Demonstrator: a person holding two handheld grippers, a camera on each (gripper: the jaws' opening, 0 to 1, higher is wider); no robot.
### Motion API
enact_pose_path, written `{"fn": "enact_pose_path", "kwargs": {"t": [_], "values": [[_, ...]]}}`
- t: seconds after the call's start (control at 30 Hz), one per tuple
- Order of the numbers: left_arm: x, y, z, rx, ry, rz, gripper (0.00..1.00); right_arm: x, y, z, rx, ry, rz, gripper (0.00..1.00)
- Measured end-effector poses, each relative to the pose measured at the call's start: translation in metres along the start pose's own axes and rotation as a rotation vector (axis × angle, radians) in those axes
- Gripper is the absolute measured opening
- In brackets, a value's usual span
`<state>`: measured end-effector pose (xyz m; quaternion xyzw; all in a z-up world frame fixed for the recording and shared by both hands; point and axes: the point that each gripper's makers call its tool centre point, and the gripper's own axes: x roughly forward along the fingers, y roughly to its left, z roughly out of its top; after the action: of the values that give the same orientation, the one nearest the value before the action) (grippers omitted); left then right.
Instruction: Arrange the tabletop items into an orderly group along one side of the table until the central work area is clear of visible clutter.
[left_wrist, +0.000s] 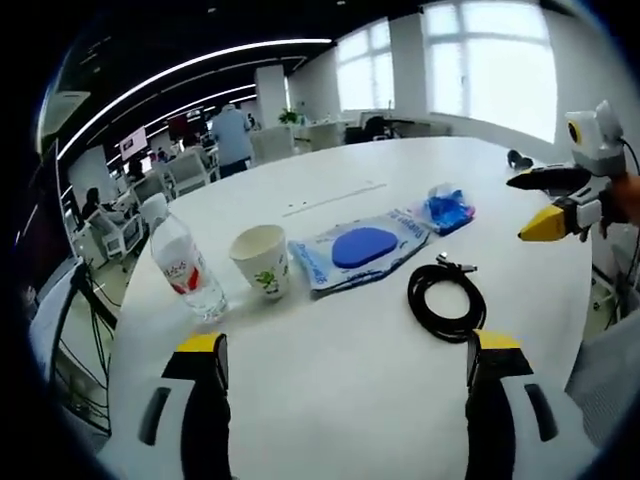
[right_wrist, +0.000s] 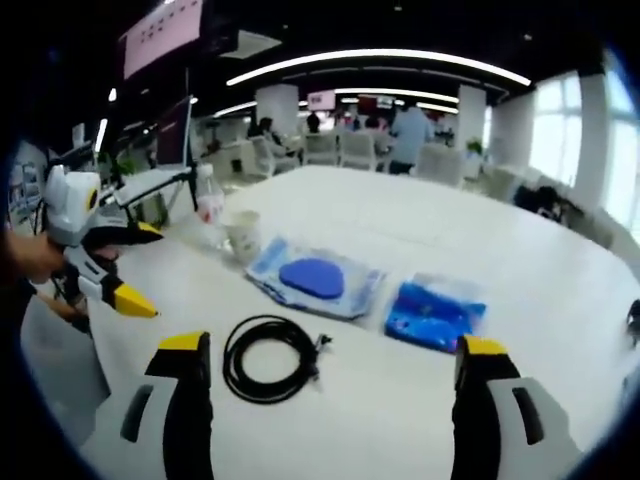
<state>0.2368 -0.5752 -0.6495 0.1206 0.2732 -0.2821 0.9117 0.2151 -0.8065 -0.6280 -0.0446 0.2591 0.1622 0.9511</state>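
A: From where does the left gripper view look?
B: Low over the near edge of the white table (left_wrist: 400, 190), facing across it toward the windows; the right gripper (left_wrist: 550, 205) enters from its right.
A: And the right gripper view?
B: Also low above the table (right_wrist: 520, 250), facing the office desks, with the left gripper (right_wrist: 125, 268) at its left.
A: Shared ground?
B: The coiled black cable (left_wrist: 446, 297) (right_wrist: 269, 357) and the blue packets, near both, seen from different sides.
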Motion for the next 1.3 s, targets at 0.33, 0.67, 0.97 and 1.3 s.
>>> {"fn": "enact_pose_path", "kwargs": {"t": [0.33, 0.67, 0.97, 1.3], "values": [[-0.021, 0.004, 0.005, -0.01, -0.056, -0.004, 0.99, -0.012, 0.005, 0.003, -0.019, -0.038, -0.013, 1.0], [-0.041, 0.006, -0.003, 0.011, -0.085, 0.001, 0.99, -0.026, 0.018, -0.005, -0.046, -0.051, -0.022, 1.0], [-0.055, 0.001, -0.011, 0.003, -0.101, -0.013, 0.99, -0.04, 0.028, -0.009, -0.039, -0.083, -0.043, 1.0], [-0.069, -0.007, -0.012, -0.039, -0.149, -0.02, 0.99, -0.063, 0.026, -0.021, 0.038, -0.121, -0.08, 1.0]]}}
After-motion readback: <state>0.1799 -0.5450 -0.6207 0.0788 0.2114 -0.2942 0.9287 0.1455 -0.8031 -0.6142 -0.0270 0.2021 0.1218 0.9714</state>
